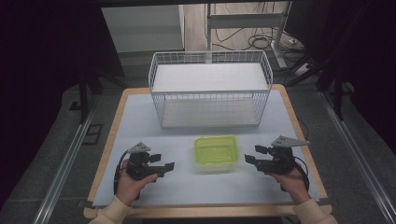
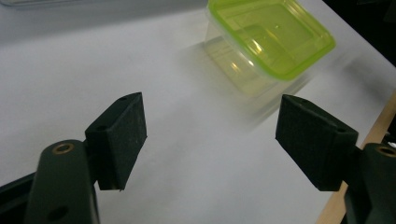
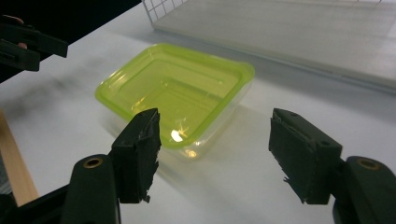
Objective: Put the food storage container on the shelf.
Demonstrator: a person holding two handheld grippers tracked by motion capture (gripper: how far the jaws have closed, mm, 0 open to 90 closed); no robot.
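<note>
High view: container sits apart between both hand-held grippers, table bare around.

The container has a bright lime-green lid over a clear, faintly yellowish body, and it sits on a pale grey-white mat framed by the light wood edge of the table. Behind it stands a white wire basket, its sides a fine square grid. Both the left gripper and the right gripper are matt black with brass-coloured rivets, each topped by a grey plate.
</note>
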